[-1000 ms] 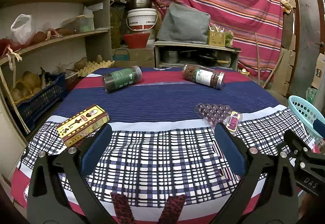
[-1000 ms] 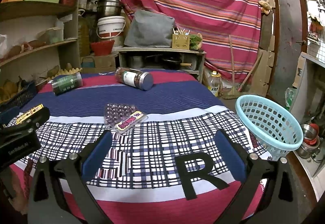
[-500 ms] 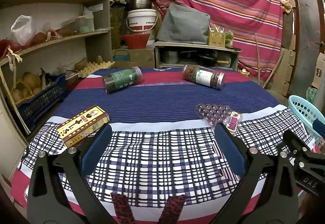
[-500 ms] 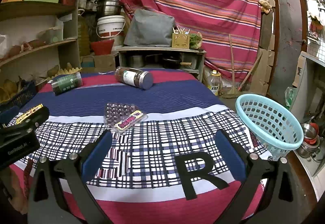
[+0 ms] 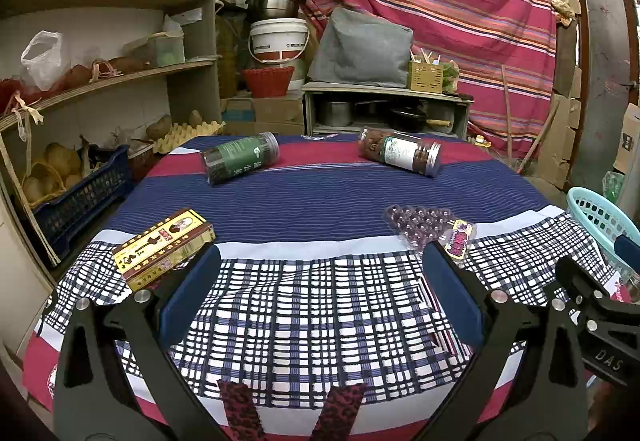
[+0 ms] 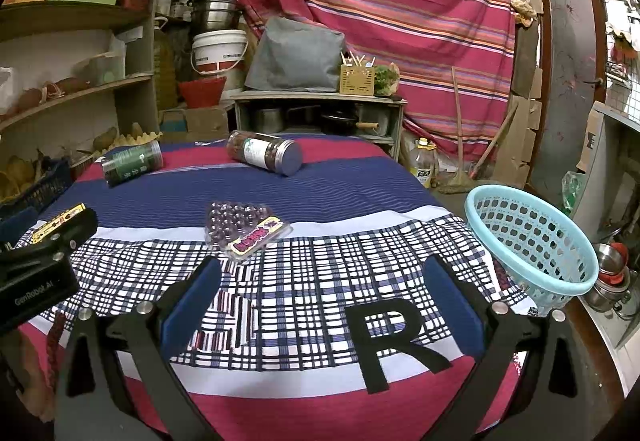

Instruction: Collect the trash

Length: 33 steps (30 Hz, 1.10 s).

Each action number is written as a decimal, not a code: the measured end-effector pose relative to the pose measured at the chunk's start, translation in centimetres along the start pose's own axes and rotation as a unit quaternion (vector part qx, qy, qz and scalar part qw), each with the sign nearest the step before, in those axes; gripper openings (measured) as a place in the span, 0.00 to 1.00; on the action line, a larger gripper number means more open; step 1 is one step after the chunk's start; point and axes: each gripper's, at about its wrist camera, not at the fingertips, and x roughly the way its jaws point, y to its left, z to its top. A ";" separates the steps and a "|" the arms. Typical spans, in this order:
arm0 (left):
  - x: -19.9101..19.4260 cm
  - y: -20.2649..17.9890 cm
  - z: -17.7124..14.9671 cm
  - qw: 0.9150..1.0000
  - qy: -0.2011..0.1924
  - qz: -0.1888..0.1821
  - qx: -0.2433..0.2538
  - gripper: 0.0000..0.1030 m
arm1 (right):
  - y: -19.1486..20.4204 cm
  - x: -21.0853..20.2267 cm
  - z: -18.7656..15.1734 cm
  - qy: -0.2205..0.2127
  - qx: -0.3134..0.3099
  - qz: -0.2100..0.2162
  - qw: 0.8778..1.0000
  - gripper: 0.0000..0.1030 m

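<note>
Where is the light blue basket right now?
In the right wrist view the light blue basket sits at the table's right edge, beyond the open right tongs, empty as far as visible.

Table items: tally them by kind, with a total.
Jars lying on their sides: 2, one green-labelled and one white-labelled
Yellow box: 1
Clear blister pack: 1
Blue basket at the table's right edge: 1
Total: 5
</note>
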 end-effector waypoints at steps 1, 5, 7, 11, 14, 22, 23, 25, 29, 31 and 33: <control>0.0 0.0 0.0 1.000 0.000 0.000 0.000 0.95 | 0.0 0.0 0.0 0.000 0.000 0.000 1.000 0.96; 0.1 0.0 0.0 1.000 0.000 0.000 0.001 0.95 | 0.1 0.0 0.0 0.000 0.000 0.000 1.000 0.96; 0.0 0.0 0.1 1.000 0.000 0.001 0.000 0.95 | 0.1 0.0 0.0 0.000 0.000 -0.001 1.000 0.96; 0.0 0.0 0.1 1.000 -0.001 0.001 0.001 0.95 | 0.1 0.0 0.0 0.000 0.000 -0.001 1.000 0.96; 0.0 0.0 0.0 1.000 -0.001 0.001 0.001 0.95 | 0.1 0.0 0.0 0.000 0.000 0.000 1.000 0.96; -0.3 0.0 0.3 1.000 -0.003 0.003 0.000 0.95 | 0.1 0.0 0.0 0.000 0.000 0.000 1.000 0.96; -0.4 0.0 0.3 1.000 -0.004 0.004 0.000 0.95 | 0.1 0.0 0.0 0.000 0.000 0.000 1.000 0.96; -0.4 0.0 0.4 1.000 -0.004 0.003 0.000 0.95 | 0.1 0.0 0.0 0.000 0.000 -0.001 1.000 0.96; -0.4 0.0 0.4 1.000 -0.004 0.004 -0.001 0.95 | 0.1 0.0 0.0 0.001 0.001 -0.001 1.000 0.96; -0.5 0.0 0.6 1.000 -0.003 0.003 -0.002 0.95 | 0.2 0.1 0.0 0.001 0.001 0.000 1.000 0.96; -0.5 0.0 0.5 1.000 -0.003 0.004 -0.003 0.95 | 0.1 0.1 0.0 0.001 0.001 -0.001 1.000 0.96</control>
